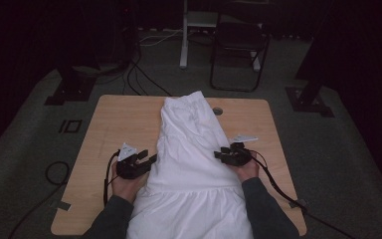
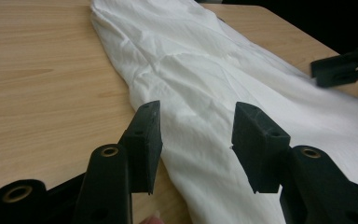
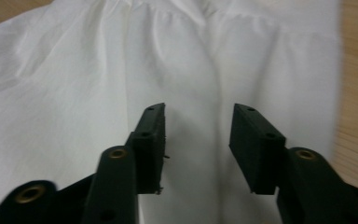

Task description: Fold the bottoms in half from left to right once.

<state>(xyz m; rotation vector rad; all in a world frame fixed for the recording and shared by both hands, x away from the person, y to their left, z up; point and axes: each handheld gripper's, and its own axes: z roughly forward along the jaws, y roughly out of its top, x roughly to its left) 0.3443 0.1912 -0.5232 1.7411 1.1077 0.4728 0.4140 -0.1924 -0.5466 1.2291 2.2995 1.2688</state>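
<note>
With both the left gripper (image 1: 151,159) and right gripper (image 1: 218,155) open and empty beside the folded white garment (image 1: 194,164) lying along the desk (image 1: 114,124), a shallow pinch could drag the fold apart.

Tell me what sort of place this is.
Probably a recording studio or lab, not a home: a lone wooden table on grey carpet, dark curtains around it, stand feet and cables on the floor, a folding chair behind.

Light wooden table (image 1: 114,124) under a long white garment (image 1: 191,164).
</note>
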